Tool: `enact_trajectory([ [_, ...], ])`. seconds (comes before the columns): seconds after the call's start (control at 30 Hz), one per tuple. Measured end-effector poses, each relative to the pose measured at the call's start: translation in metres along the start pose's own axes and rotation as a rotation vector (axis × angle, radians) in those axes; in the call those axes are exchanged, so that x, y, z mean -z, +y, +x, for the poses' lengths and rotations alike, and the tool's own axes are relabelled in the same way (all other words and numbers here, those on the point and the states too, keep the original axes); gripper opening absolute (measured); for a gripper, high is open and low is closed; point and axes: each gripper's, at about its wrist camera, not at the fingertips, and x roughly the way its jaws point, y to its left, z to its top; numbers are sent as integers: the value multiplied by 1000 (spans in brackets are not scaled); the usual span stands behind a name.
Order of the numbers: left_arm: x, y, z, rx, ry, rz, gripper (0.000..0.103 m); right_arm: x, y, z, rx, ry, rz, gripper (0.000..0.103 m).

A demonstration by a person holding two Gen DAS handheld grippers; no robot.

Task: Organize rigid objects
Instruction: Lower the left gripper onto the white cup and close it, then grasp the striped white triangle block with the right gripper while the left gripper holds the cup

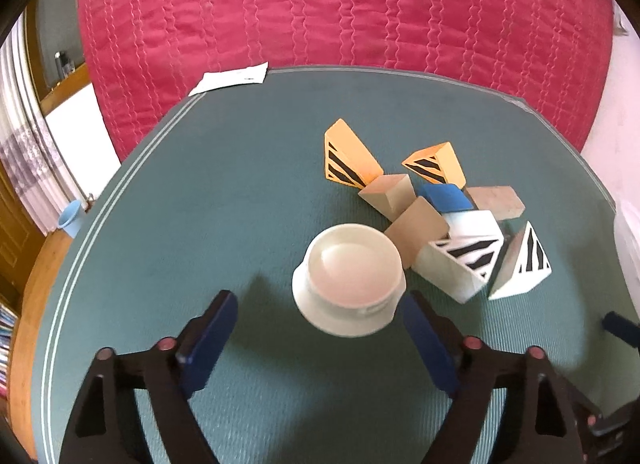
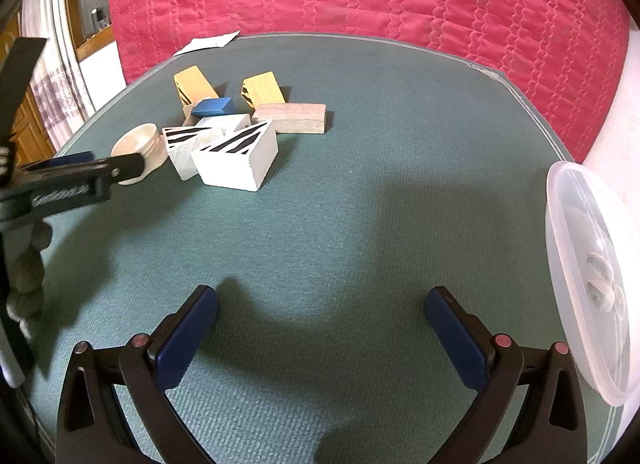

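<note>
A white round pot [image 1: 348,280] stands on the green table mat [image 1: 240,184], open side up, at the near edge of a block pile. My left gripper [image 1: 320,298] is open with the pot's near side between its fingertips; the left finger is well clear, the right finger lies close to the pot's wall. The pile holds two orange striped wedges [image 1: 348,156], plain wood blocks [image 1: 388,194], a blue block [image 1: 446,196] and two white striped wedges [image 1: 460,264]. My right gripper [image 2: 322,292] is open over bare mat, with the white pot [image 2: 140,144] and the blocks [image 2: 236,156] far to its left.
A clear plastic lid [image 2: 588,276] lies at the table's right edge. A white paper [image 1: 232,78] rests on the far edge. A red quilted bed [image 1: 340,4] rises behind the table. A light blue cup [image 1: 72,218] stands off the table at the left.
</note>
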Motion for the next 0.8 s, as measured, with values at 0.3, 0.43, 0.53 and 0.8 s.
enact_trajectory([
  [0.3,-3,-5,4,60,1,17,60,1,1,-4,-60,-21,-5,101],
  [0.43,-2,-4,-1,92,-17,18,54,-2,1,-6,-109,-15,-9,96],
  [0.53,-2,0,-5,101,-27,7,54,-11,8,-5,-141,-5,-32,91],
  [0.8,-2,11,-15,69,-51,-24,54,-46,34,8,-181,-53,-85,87],
])
